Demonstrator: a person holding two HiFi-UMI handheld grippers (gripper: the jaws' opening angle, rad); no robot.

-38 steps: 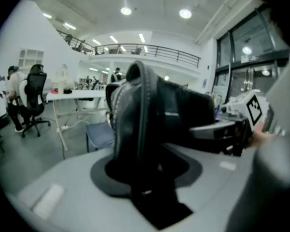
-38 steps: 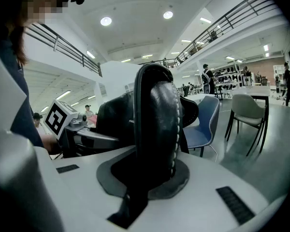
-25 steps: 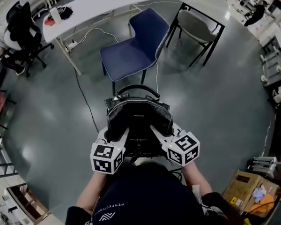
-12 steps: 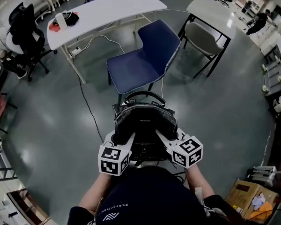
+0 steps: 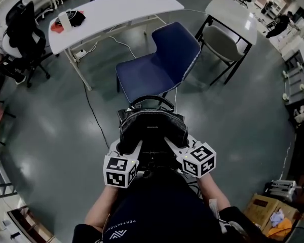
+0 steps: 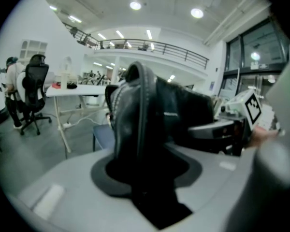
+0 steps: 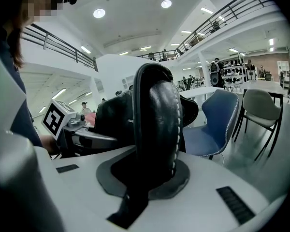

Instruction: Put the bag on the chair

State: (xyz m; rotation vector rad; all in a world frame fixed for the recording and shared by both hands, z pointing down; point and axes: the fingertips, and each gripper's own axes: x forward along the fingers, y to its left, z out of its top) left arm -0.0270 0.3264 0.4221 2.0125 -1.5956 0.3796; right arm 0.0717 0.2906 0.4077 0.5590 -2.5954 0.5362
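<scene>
- Nearest: left gripper (image 5: 133, 147) & right gripper (image 5: 171, 143) sit side by side just in front of the person's body, both under the bag (image 5: 152, 127).
- Left gripper view: jaws clamped on a dark edge of the bag, black leather filling the gap. Right gripper view: jaws squeezed nearly together on a padded, stitched strap of the bag. Neither has budged over the last sec.
- Bag: carried in the air, upright, top handle pointing fwd, clear of the floor (image 5: 55, 135). Not on the seat yet.
- Change vs a sec ago: the chair (image 5: 157, 67) has slid nearer and lower in the head view. The bag's handle loop, then short of the seat's front edge, now just overlaps it. Approach is closing, grip unchanged.
- Meaning: carry phase nearly done, I'd say. What's left is to lift over the seat front, lower, then release.
- Vs half a sec ago: bag & grippers sit a bit higher in frame. Chair barely shifted.
- Farther: white table (image 5: 116, 6) behind the chair and a grey chair (image 5: 220, 34) to its right, both clear of the path.
</scene>
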